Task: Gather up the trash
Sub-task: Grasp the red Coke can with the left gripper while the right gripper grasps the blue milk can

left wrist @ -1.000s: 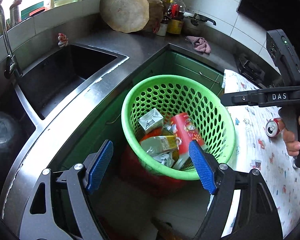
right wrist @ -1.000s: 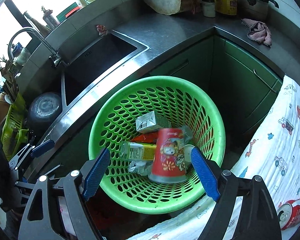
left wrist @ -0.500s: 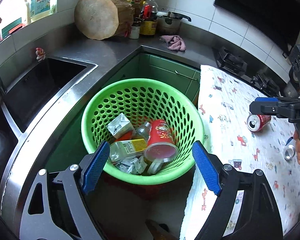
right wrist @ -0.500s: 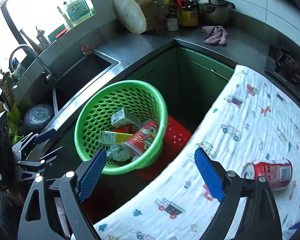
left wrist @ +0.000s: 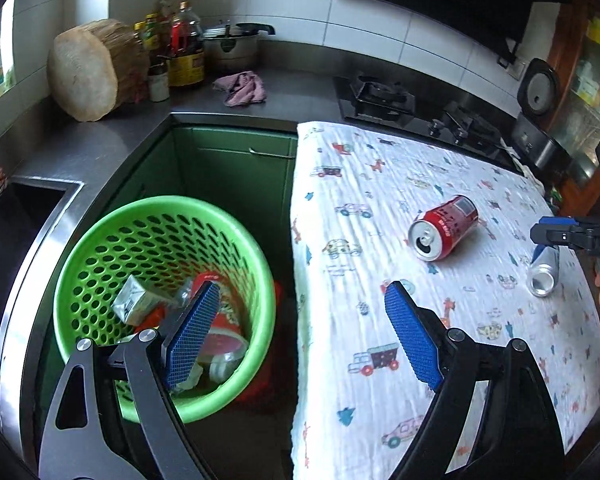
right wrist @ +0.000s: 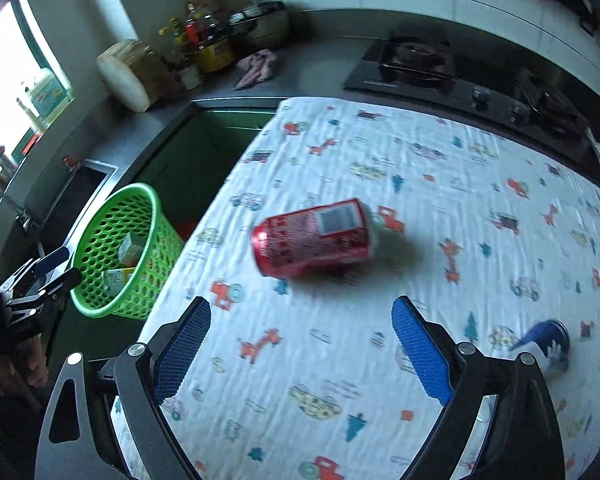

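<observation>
A red soda can (right wrist: 316,236) lies on its side on the table's printed cloth (right wrist: 460,184), just ahead of my right gripper (right wrist: 300,308). That gripper's jaws are opening, with only cloth between them. A blue and silver can (right wrist: 548,344) lies to its right. My left gripper (left wrist: 300,296) is open and holds nothing, straddling the gap between the green basket (left wrist: 164,200) and the table edge. The basket holds a carton, a red cup and other trash. In the left wrist view the red can (left wrist: 444,232) and the blue can (left wrist: 544,272) lie farther right, near the right gripper (left wrist: 572,236).
A steel sink (left wrist: 16,232) sits left of the basket, and green cabinet doors (left wrist: 228,168) stand behind it. On the counter are a round chopping block (left wrist: 88,68), bottles, a pot and a pink rag (left wrist: 242,88). A gas stove (left wrist: 384,96) lies beyond the table.
Both grippers swung right, from over the basket toward the table. The right one left the red cup in the basket and its jaws widened. The cans now lie ahead of it.
</observation>
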